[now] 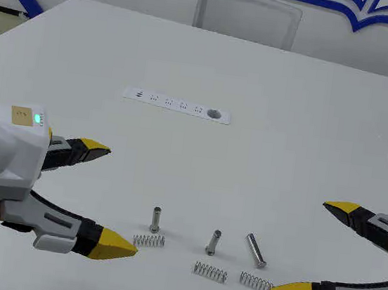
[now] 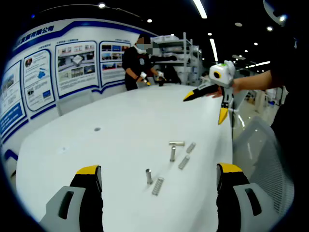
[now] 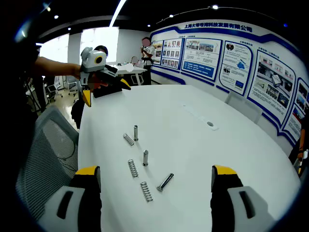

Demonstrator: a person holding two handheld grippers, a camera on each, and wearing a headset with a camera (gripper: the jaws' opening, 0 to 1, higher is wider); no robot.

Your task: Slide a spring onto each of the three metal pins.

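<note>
While left gripper [image 1: 122, 200] and right gripper [image 1: 298, 246] gape wide, empty, springs [image 1: 209, 271] lie by pins [image 1: 213, 241] (poster [image 3: 200, 53] text illegible)

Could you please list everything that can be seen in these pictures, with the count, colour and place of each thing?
Metal pins: three, silver, near edge of the table; two upright, the rightmost pin lying down.
Springs: three, silver, lying beside the pins, none on a pin.
Socket strip: one, white, mid-table.
Table: one, white.
Chair: one, grey, at the far edge.
Wall posters: several, blue and white.
Person: one, dark clothes, beyond the table.
Left gripper: black, yellow tips, open, left of the pins.
Right gripper: same colours, open, right of them.
</note>
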